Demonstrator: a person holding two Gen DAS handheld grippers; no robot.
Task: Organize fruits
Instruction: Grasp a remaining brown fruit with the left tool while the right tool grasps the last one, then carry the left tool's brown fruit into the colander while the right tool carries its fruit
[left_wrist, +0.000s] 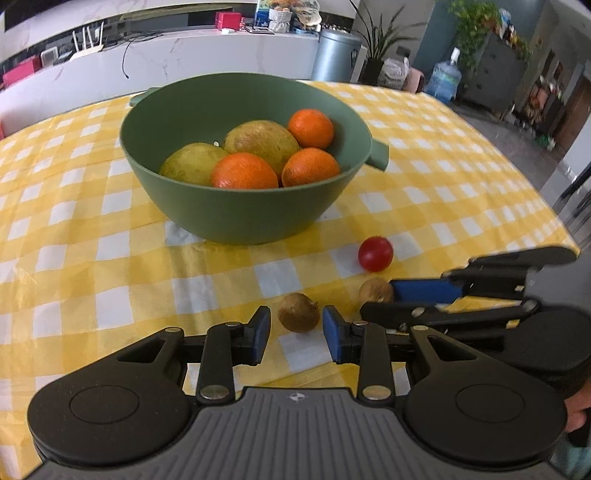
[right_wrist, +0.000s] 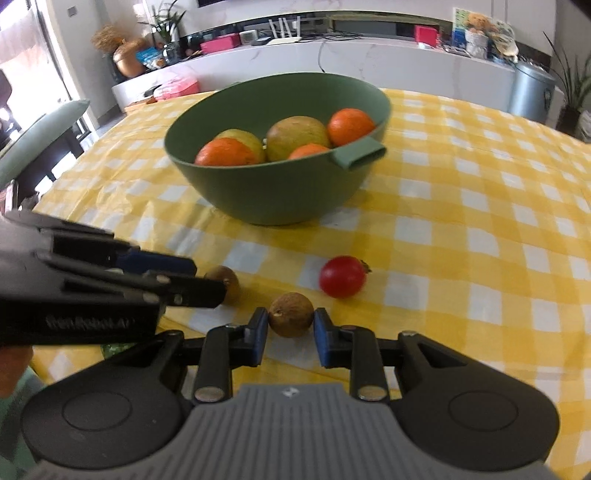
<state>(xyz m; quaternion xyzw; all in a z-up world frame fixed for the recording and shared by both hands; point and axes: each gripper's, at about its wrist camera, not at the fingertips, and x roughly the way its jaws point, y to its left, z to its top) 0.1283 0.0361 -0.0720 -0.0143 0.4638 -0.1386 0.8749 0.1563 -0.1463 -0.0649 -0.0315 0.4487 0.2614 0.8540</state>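
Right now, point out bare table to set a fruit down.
Bare cloth lies left of the green bowl and right of the red fruit. Crowded: the front strip, where the left tool brackets one brown fruit and the right tool grips the other brown fruit.

We looked along our left gripper (left_wrist: 295, 332), its blue-padded fingers (left_wrist: 260, 332) flanking a small brown fruit (left_wrist: 298, 312) on the yellow checked surface (left_wrist: 92, 229); narrow gaps showed on both sides, so the pads did not press it. At two o'clock from that fruit lay a second brown fruit (left_wrist: 376, 290), with the right gripper (left_wrist: 395, 295) reaching in from three o'clock, its blue pad against it. A red cherry tomato (left_wrist: 375, 253) sat just beyond. At twelve o'clock stood the green bowl (left_wrist: 236, 210), holding three oranges (left_wrist: 244, 172) and two yellow-green fruits (left_wrist: 263, 139).
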